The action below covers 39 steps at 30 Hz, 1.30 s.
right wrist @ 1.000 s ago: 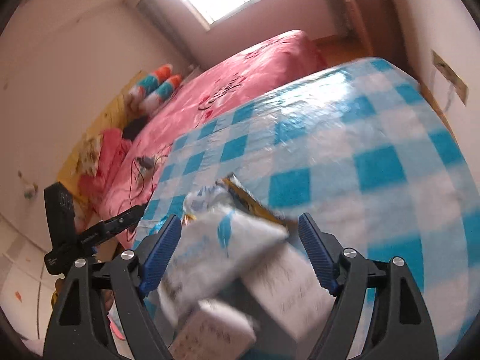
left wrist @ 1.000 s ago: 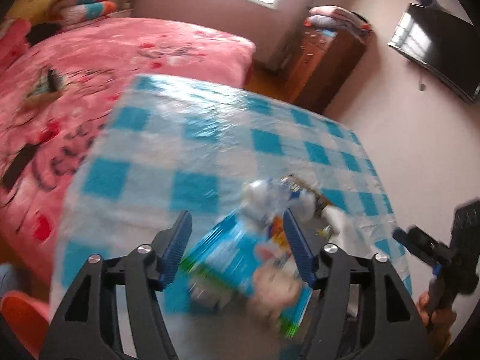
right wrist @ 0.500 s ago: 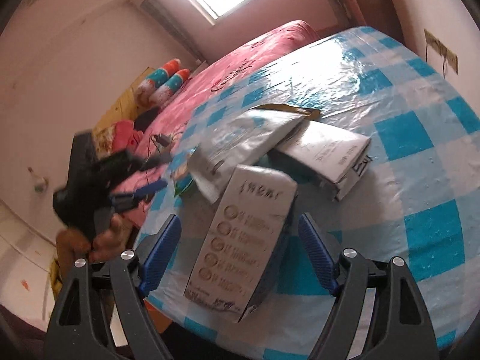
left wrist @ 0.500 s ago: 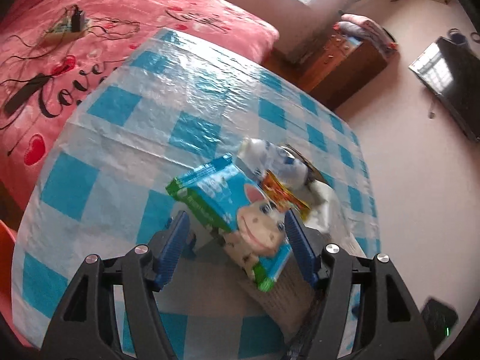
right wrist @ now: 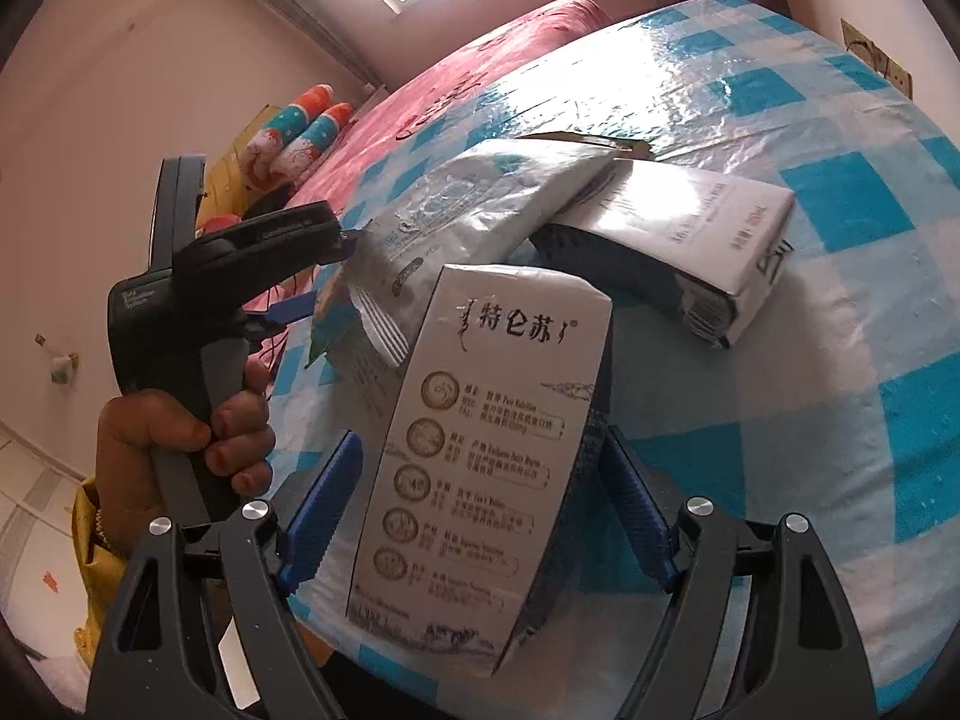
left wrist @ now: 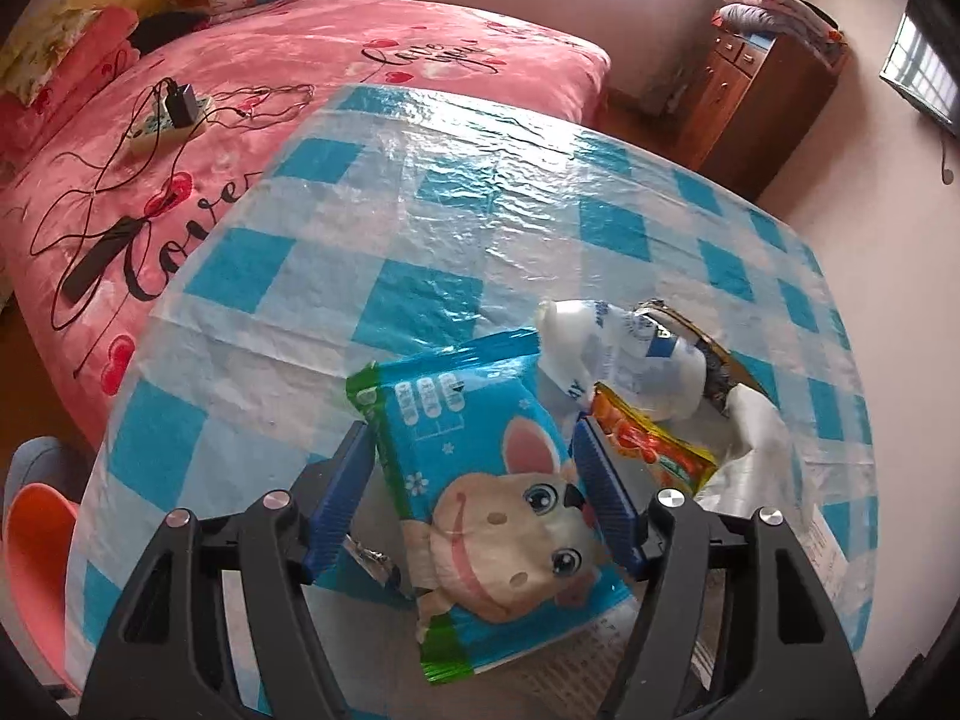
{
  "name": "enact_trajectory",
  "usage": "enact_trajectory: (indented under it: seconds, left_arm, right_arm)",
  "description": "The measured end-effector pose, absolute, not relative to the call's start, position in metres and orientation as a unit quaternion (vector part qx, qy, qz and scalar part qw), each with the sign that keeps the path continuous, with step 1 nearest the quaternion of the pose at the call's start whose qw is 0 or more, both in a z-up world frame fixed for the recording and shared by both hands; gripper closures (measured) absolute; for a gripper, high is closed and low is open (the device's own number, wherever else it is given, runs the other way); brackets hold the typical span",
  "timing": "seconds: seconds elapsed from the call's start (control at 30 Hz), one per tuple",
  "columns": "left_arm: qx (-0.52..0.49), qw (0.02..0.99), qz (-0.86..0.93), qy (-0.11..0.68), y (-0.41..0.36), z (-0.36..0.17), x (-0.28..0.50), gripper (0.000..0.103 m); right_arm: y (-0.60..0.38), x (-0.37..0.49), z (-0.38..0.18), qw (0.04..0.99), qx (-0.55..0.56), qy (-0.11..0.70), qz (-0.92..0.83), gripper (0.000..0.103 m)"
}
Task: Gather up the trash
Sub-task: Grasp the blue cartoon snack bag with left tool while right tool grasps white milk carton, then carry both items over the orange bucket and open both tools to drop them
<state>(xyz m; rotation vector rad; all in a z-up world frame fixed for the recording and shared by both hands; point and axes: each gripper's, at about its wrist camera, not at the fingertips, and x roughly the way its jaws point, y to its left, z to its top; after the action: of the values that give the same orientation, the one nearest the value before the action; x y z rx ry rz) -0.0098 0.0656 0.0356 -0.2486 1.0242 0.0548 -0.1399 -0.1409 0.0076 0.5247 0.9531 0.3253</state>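
Note:
A pile of trash lies on the blue-checked table [left wrist: 420, 192]. In the left wrist view my left gripper [left wrist: 474, 486] is open, its fingers on either side of a blue wrapper with a cartoon cow [left wrist: 480, 480]; touching or not, I cannot tell. Behind it lie a white crumpled bag [left wrist: 624, 354] and an orange packet [left wrist: 648, 444]. In the right wrist view my right gripper [right wrist: 480, 504] is open around a white milk carton [right wrist: 480, 432] at the table's near edge. A second carton [right wrist: 678, 228] and a silver bag [right wrist: 474, 204] lie beyond. The left gripper [right wrist: 288, 240] reaches in beside the silver bag.
A pink bed [left wrist: 240, 60] with a power strip and cables [left wrist: 168, 114] stands beside the table. A wooden cabinet [left wrist: 762, 96] is at the back right. An orange seat [left wrist: 36, 528] sits by the table's near left edge.
My left gripper has closed in on the cow wrapper, which now sits between its fingers. My right gripper has moved up to the white carton, now between its fingers.

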Motion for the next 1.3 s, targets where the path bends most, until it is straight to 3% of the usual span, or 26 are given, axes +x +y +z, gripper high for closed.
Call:
enact_trajectory:
  seconds: [0.1,0.37,1.3]
  left_arm:
    - [-0.133,0.861,0.025,0.491,0.072,0.031,-0.011,0.037]
    - [-0.152,0.865,0.006,0.478,0.084,0.032,-0.025,0.056]
    - [-0.189,0.866,-0.08,0.457,0.151,0.038,-0.117,0.059]
  right_arm:
    - [-0.137,-0.139,0.005,0.848,0.238,0.45,0.15,0.023]
    - [-0.124,-0.147,0.01,0.863,0.198,0.443,0.144,0.028]
    - [-0.138,-0.176,0.02,0.854,0.246,0.423,0.177,0.035]
